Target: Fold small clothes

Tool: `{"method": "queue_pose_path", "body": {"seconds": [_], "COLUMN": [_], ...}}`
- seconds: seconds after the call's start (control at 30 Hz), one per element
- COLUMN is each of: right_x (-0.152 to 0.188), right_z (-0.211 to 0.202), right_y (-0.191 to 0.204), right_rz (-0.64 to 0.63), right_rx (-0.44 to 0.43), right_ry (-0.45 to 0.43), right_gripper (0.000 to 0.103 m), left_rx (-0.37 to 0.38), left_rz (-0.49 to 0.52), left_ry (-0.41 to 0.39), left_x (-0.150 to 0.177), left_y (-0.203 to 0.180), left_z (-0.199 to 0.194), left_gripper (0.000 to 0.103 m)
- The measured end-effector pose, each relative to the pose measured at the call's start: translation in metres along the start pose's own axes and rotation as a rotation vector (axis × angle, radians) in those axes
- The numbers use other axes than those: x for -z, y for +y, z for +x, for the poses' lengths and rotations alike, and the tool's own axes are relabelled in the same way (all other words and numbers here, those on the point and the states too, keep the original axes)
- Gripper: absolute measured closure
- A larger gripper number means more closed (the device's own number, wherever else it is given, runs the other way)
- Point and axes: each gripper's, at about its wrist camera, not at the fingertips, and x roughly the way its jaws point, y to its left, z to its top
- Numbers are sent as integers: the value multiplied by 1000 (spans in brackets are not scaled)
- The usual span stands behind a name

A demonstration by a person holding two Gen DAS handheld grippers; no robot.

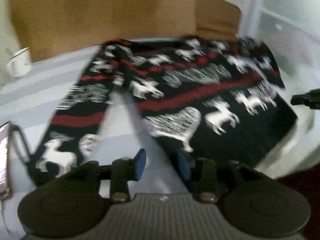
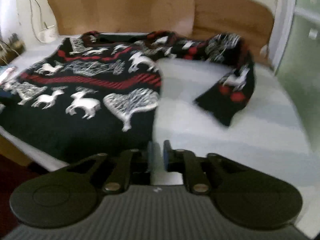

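A black knit sweater [image 1: 200,92] with white animals, hearts and red bands lies spread on a pale striped table [image 1: 124,146]. In the left wrist view its left sleeve [image 1: 74,112] runs down toward me. My left gripper [image 1: 161,165] is open and empty, above bare table between that sleeve and the body's hem. In the right wrist view the sweater [image 2: 84,92] fills the left half and its other sleeve [image 2: 232,92] bends down at the right. My right gripper [image 2: 158,156] hovers at the hem's right corner, jaws narrowly apart, holding nothing.
A white mug [image 1: 19,63] stands at the table's far left. A silvery object [image 1: 4,160] lies at the left edge. Brown cushions [image 2: 124,6] back the table. The right gripper's tip [image 1: 306,99] shows at the left wrist view's right edge. Cables [image 2: 34,10] hang at the left wall.
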Motion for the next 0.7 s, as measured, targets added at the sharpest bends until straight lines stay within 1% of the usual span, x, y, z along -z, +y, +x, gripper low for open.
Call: {"method": "queue_pose_path", "body": {"seconds": [0.07,0.13,0.17,0.23,0.27,0.33,0.4,0.47,0.5,0.53,0.57,0.6,0.67,0.7], "right_x": [-29,-60,-76,-111,-127,-161,-185,-196,-201,-209,-212,-221,-250,-267], "right_z": [-2,7,14,39,56,104,159,205,232,261,281,302,331,347], "right_y": [-1,4,3,12,18,35,59,84,93,102,105,110,115,117], "right_rz": [9,3,8,25,30,61,70,38,36,48,47,32,16,26], "right_rx": [-38,-72,-104,-178,-221,-314,-397,-418,-419,-419,-420,-409,-370,-323], "right_ry": [-72,-128,-155,-195,-193,-138,-55,27,83,137,167,165,124,98], "right_gripper": [81,81,81,81,81,81,81,81,82,82,82,87,88,88], "left_rx": [-54,-101,-120,-133,-135,-149,-159,-153,-156,-161,-159,-151,-124,-124], "left_rz": [-51,-84,-99,-107,-103,-98,-113,-137,-146,-156,-174,-188,-222,-233], "left_ry": [-61,-111,-137,-170,-188,-205,-193,-175,-168,-159,-155,-153,-154,-159], "left_x": [-7,-19,-29,-48,-60,-75,-83,-77,-73,-67,-56,-48,-28,-21], "left_y": [18,33,40,47,49,50,56,63,67,70,77,81,85,84], "left_z": [-14,-22,-23,-21,-17,-8,6,13,17,17,14,12,3,-2], "left_gripper": [65,63,63,63,63,63,63,61,60,56,53,53,51,50]}}
